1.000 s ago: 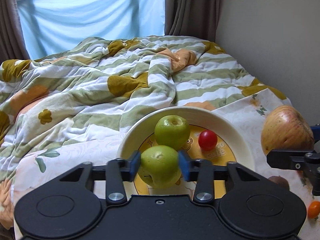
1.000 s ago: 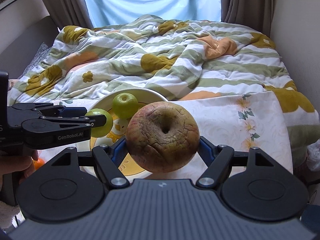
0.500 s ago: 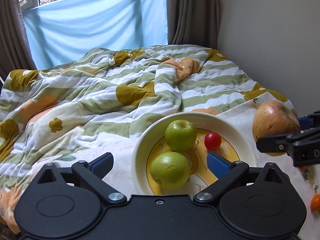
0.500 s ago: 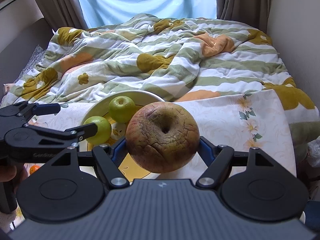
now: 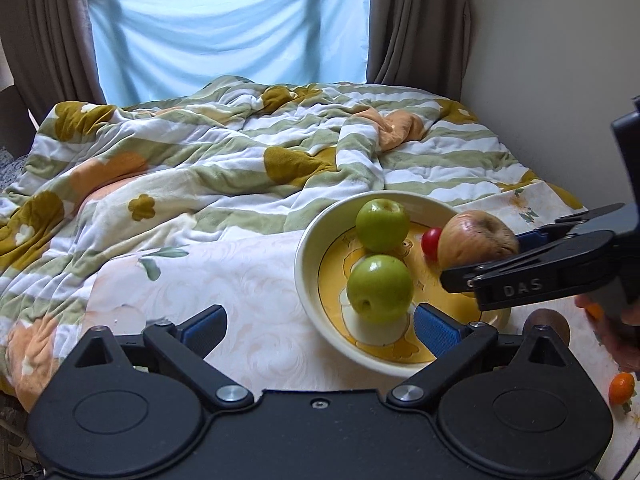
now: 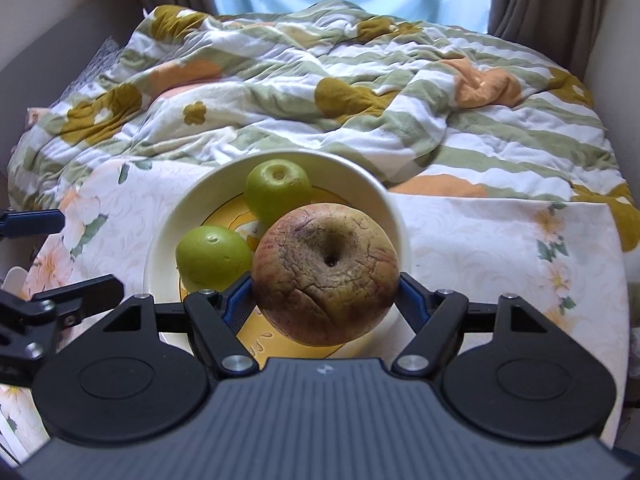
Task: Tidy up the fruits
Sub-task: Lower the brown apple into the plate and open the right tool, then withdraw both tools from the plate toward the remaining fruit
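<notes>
Holding the wrinkled brown apple [image 6: 326,274] clamped in my right gripper [image 6: 325,304], I have it just above the bowl [image 6: 160,240], ready to join the two green apples [image 5: 379,282] and cherry tomato [image 5: 430,240] gathered there. My left gripper [image 5: 316,324] hangs near the bowl's rim, jaws wide apart and empty, leaving the way clear.
</notes>
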Tool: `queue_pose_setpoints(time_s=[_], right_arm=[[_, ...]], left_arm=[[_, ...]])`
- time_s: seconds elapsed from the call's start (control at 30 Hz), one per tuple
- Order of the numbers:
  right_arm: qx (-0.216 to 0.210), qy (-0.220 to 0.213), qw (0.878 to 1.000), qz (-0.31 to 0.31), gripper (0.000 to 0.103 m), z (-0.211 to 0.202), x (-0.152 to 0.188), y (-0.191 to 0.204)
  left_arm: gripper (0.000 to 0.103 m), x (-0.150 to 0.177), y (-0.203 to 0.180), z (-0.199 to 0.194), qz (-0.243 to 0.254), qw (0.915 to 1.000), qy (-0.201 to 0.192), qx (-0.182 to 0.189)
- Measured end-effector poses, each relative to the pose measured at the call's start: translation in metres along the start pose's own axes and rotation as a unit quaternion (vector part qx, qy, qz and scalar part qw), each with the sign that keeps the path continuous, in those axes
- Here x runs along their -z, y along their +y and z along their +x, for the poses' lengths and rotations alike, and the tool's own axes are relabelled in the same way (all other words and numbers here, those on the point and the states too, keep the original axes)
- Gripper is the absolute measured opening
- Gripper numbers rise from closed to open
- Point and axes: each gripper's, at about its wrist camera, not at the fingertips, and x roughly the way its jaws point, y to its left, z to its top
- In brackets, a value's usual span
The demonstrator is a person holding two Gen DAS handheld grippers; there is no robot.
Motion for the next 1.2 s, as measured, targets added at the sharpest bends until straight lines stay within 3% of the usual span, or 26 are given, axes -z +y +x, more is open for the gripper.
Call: queue_pose_setpoints(time_s=[0.3, 0.37, 0.5, 1.2], right_arm=[[-0.010, 0.002, 1.000, -0.025, 0.090, 0.016, 0.005, 0.007], [-0.012, -0.010, 0.999, -0.034, 0.100, 0.012, 0.003, 0.009], [0.009, -0.034, 0.998, -0.058, 0.103, -0.003, 0.002, 0.015], [-0.002, -0.083, 0.996, -0.031, 0.103, -0.115, 0.042, 0.002]], left_arm=[[0.101, 0.012, -0.001, -0.011, -0.017, 0.9998, 0.001, -0.009], [0.101, 0.014, -0.002, -0.013, -0.017, 0.9998, 0.002, -0.011], [0.101, 0.018, -0.006, -0.022, -0.022, 0.9996, -0.002, -0.016], [0.101, 0.036, -0.045, -0.105, -0.046, 0.9966, -0.053, -0.042]])
